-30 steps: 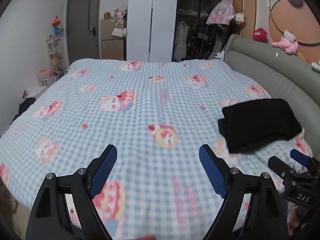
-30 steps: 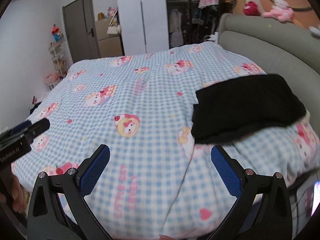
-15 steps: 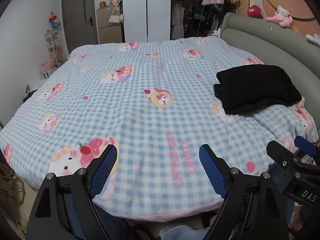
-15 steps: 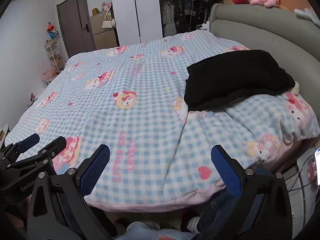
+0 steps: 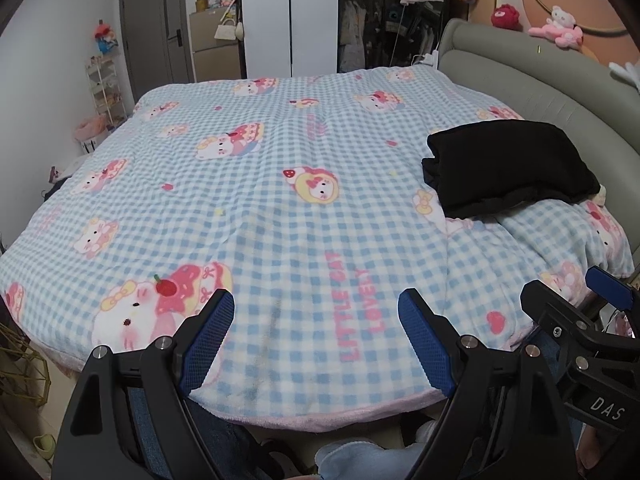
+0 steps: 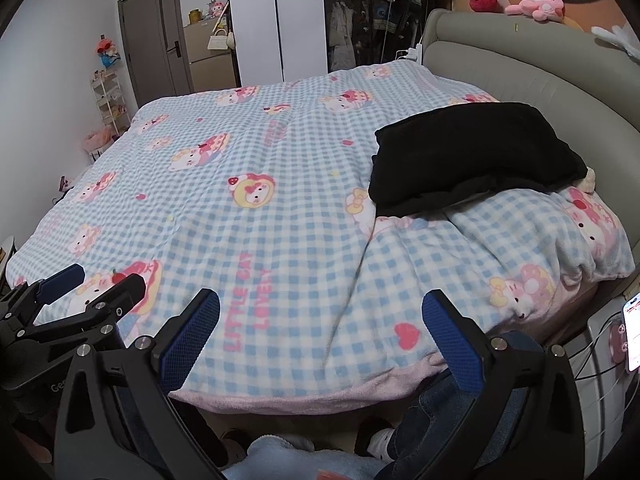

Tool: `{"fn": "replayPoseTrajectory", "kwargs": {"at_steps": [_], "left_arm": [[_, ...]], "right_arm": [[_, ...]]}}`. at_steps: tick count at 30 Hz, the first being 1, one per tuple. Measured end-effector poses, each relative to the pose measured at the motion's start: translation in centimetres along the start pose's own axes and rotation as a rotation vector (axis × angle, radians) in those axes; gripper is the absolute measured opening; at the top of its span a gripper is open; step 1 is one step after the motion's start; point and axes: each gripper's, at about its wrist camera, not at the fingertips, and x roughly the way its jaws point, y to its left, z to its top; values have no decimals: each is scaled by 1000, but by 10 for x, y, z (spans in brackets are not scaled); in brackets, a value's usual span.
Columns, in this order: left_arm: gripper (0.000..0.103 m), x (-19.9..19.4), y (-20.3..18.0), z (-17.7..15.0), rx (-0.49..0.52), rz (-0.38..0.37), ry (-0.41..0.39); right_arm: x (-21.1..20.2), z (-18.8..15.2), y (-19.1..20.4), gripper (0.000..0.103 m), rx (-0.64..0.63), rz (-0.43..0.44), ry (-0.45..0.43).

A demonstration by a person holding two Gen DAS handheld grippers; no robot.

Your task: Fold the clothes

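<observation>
Bed [image 5: 280, 208]: wide checked blanket, largely bare; ample flat room across centre and my left side for laying a garment out.
Headboard [image 5: 532, 92]: grey padded wall along my right; it bounds movement past the garment.
Black garment [image 6: 472, 156]: bunched pile on the right side of the bed, just beside the headboard, forward and right of both tongs; long axis appears to run left to right.
Near edge: blanket hem lies just ahead of my tips, well short of the pile.
Right gripper [image 6: 320, 332]: jaws spread wide, holding nothing; I judge it the nearer one.
Left gripper [image 5: 316, 336]: jaws spread wide, holding nothing; farther from the pile.
</observation>
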Motion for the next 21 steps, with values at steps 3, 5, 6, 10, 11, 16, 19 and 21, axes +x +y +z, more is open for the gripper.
{"fn": "replayPoseTrajectory", "kwargs": {"at_steps": [3, 5, 6, 10, 11, 16, 19, 21], "left_arm": [[86, 2, -1, 0, 15, 13, 3], [86, 4, -4, -1, 20, 33, 8], [86, 4, -4, -1, 20, 38, 10], [86, 8, -4, -1, 10, 47, 19], [86, 10, -3, -1, 4, 44, 23], [86, 9, -1, -1, -1, 57, -7], [86, 4, -5, -1, 26, 66, -34], [86, 3, -7, -1, 26, 56, -37]], "right_arm": [[3, 0, 0, 102, 2, 3, 3], [5, 0, 1, 102, 2, 8, 11], [6, -1, 1, 102, 2, 9, 13], [8, -2, 2, 102, 4, 13, 21], [8, -2, 1, 102, 6, 14, 22], [8, -3, 0, 102, 5, 8, 22], [9, -3, 1, 102, 1, 3, 21], [10, -4, 1, 102, -1, 1, 23]]}}
